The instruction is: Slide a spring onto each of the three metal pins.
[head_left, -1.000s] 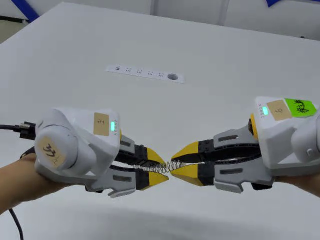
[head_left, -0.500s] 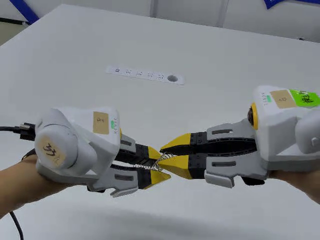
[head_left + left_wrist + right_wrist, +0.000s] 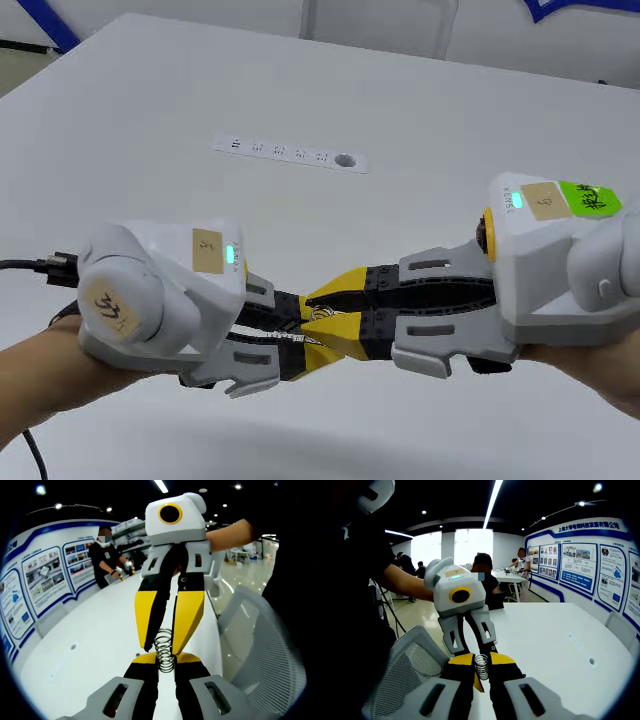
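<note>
Two claws meet nose to nose above a big white table (image 3: 420, 120). The left claw (image 3: 300, 328) comes in from the left side of the head view. The right claw (image 3: 308, 312) comes in from the right. Their yellow tips overlap in the middle, up in the air and not touching the table.

A small metal spring (image 3: 164, 650) sits right where the tips meet. In the left gripper view, the left claw is almost shut. It pinches one end of the spring between its two tips. The spring sticks out straight ahead, toward the other claw.

The right claw is almost shut too. Its long yellow tips make a thin gap, and the other end of the spring is in that gap. Both tips touch the sides of the spring. In the right gripper view the spring (image 3: 481, 666) sits between that claw's own tips, with the left claw facing it just behind.

A long white power strip (image 3: 290, 150) lies flat on the table, well away from the claws. A black cable (image 3: 25, 265) runs off from the back of the left claw. A gray mesh chair (image 3: 265, 645) stands beside the table. Some people stand far back in the room.
</note>
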Available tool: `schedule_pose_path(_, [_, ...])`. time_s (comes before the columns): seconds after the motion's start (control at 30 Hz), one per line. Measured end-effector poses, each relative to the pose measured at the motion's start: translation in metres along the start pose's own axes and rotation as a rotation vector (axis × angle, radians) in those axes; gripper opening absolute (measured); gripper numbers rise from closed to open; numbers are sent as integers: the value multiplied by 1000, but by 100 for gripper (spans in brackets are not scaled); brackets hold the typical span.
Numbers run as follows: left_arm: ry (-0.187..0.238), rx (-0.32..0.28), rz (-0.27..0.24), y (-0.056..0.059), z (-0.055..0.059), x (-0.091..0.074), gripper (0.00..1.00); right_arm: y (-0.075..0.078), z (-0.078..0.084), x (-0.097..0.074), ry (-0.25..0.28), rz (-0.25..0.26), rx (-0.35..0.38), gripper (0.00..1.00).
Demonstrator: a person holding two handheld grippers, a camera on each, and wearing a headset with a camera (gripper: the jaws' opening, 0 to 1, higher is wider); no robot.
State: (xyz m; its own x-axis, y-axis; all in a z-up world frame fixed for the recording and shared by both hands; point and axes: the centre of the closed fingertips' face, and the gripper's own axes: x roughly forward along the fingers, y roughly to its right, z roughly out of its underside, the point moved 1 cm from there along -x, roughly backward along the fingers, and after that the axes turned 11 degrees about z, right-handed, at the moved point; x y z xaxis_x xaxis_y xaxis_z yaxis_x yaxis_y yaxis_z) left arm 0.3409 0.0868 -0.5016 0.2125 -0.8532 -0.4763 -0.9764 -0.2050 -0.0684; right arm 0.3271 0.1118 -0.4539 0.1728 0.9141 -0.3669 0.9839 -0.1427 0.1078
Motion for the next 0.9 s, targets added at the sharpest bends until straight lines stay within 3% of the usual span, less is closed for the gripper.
schedule_pose_path(0.3, [19,-10,-3,-2,-2,-1,10,0,-3,3,7,7,14,11])
schedule_pose_path(0.43, [79,-55,-15,-6,-8,-5,11,3,-8,3,26,30,12,10])
schedule_pose_path(0.57, [96,-75,-30,-9,-6,-7,12,9,-8,3,28,57,23,10])
schedule_pose_path(0.77, [80,-93,-59,-12,2,-9,32,21,-15,-1,74,102,72,10])
schedule_pose_path(0.9, [92,-116,-82,-17,4,-15,38,33,-15,-4,76,143,64,10])
